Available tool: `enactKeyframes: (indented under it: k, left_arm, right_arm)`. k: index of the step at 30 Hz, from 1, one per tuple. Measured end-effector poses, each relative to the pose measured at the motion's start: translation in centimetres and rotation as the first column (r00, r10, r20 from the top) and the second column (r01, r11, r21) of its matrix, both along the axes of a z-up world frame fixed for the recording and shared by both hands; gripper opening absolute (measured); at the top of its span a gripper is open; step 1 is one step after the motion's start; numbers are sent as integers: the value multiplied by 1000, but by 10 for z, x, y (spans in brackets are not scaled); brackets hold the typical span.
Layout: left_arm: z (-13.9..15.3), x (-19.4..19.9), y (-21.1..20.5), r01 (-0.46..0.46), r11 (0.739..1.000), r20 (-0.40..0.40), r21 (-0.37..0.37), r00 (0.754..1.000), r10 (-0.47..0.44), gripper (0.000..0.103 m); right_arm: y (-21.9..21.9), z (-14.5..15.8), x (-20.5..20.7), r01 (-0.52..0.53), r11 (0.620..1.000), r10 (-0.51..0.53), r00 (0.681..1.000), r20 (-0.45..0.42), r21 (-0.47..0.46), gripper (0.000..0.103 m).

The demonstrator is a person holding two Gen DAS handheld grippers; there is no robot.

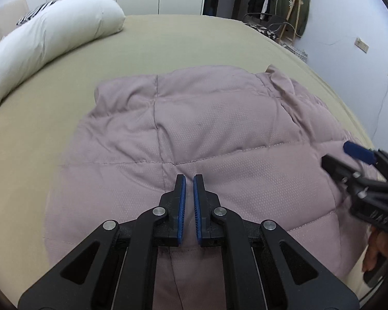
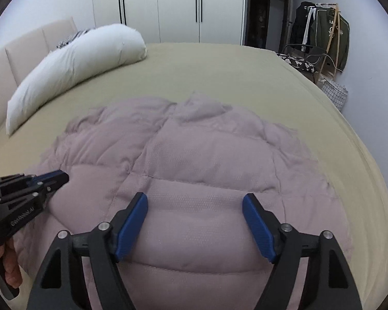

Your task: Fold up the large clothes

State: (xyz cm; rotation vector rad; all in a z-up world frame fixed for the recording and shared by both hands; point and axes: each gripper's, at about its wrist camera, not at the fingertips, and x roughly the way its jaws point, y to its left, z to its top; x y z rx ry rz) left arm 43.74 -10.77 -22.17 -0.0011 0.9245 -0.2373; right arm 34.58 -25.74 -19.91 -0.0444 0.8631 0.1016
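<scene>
A mauve quilted puffer jacket (image 1: 219, 134) lies spread on the olive-beige bed (image 1: 181, 44). My left gripper (image 1: 189, 178) hovers over the jacket's near middle seam, its blue pads nearly together and nothing clearly pinched between them. Seen from the right wrist, the same jacket (image 2: 194, 160) fills the centre, and my right gripper (image 2: 195, 199) stands wide open just above its near panel with nothing between the fingers. The right gripper (image 1: 336, 155) also shows at the jacket's right side, and the left gripper (image 2: 63, 177) at the jacket's left side.
A long white pillow (image 1: 51, 31) lies along the bed's far left by the headboard (image 2: 25, 49). White wardrobes (image 2: 181, 5) stand behind. A clothes rack (image 2: 323, 33), a chair and a wire basket (image 2: 335, 93) stand beyond the bed's right edge. A hand (image 2: 10, 266) holds the left gripper's handle.
</scene>
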Motion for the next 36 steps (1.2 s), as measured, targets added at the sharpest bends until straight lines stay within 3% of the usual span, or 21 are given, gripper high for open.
enactKeyframes:
  k: [4, 7, 19, 22, 25, 30, 32, 36]
  left_arm:
    - [-12, 5, -7, 30, 999, -12, 29, 999, -29, 5]
    - [-22, 15, -2, 18, 1000, -24, 6, 1000, -17, 5]
    - [-42, 38, -9, 4, 1000, -6, 24, 1000, -4, 5]
    - [-31, 36, -6, 3, 1000, -21, -1, 1000, -3, 5]
    - [-4, 11, 6, -15, 999, -1, -32, 1000, 15, 6]
    - [6, -22, 7, -20, 999, 64, 28, 998, 19, 6]
    - [-2, -26, 1, -11, 997, 71, 72, 997, 6, 6]
    - [-12, -28, -6, -13, 995, 68, 102, 998, 6, 6]
  right_arm:
    - [0, -22, 6, 8, 999, -8, 1000, 1, -44, 83]
    - [4, -30, 10, 6, 998, -6, 1000, -1, -67, 84]
    - [-1, -44, 11, 25, 999, -23, 999, 38, -49, 85]
    - [-3, -39, 13, 20, 999, -19, 1000, 20, -31, 85]
    - [-13, -13, 8, 32, 999, -32, 999, 1, 17, 83]
    - [-40, 13, -32, 133, 991, -134, 987, 89, 24, 83]
    - [-45, -4, -38, 136, 990, -135, 990, 30, -37, 83]
    - [-50, -23, -43, 109, 992, -107, 993, 45, -56, 88]
